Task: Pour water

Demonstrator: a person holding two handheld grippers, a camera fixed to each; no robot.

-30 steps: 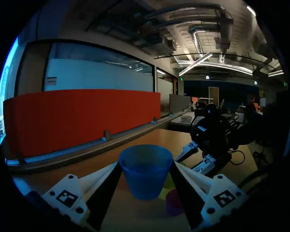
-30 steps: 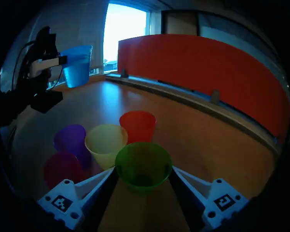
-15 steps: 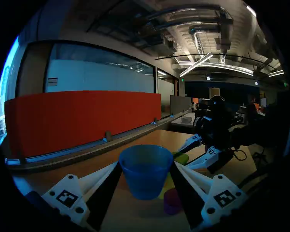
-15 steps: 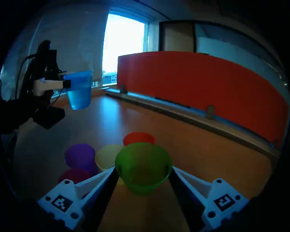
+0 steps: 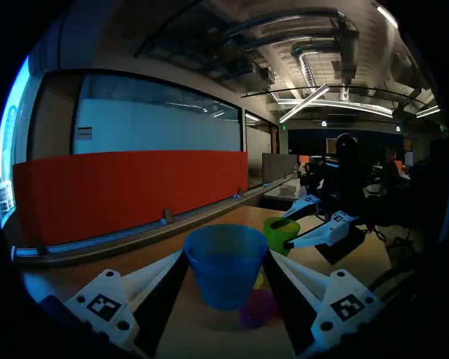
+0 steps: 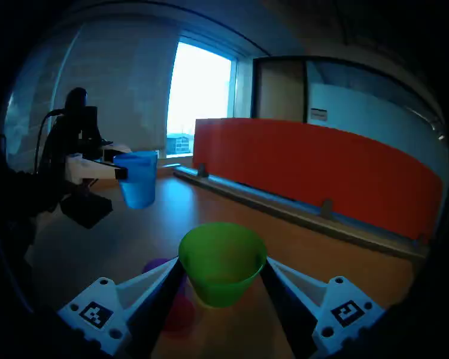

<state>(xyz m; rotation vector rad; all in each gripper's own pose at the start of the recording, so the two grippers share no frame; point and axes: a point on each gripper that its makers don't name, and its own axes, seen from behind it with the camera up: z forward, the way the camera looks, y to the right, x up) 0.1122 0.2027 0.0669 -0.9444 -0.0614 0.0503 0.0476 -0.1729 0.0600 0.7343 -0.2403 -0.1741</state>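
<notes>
Our left tongs (image 5: 225,257) clenched the upright blue cup (image 5: 225,278), seemingly holding water. Our right tongs (image 6: 223,263) grasped the green cup (image 5: 280,234), near, at two o'clock from the blue one, over the worktop (image 6: 194,209).

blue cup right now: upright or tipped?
Upright. The blue cup has its rim on top and level, with its sides tapering straight down. The right gripper view shows it vertical too, with nothing spilling.
</notes>
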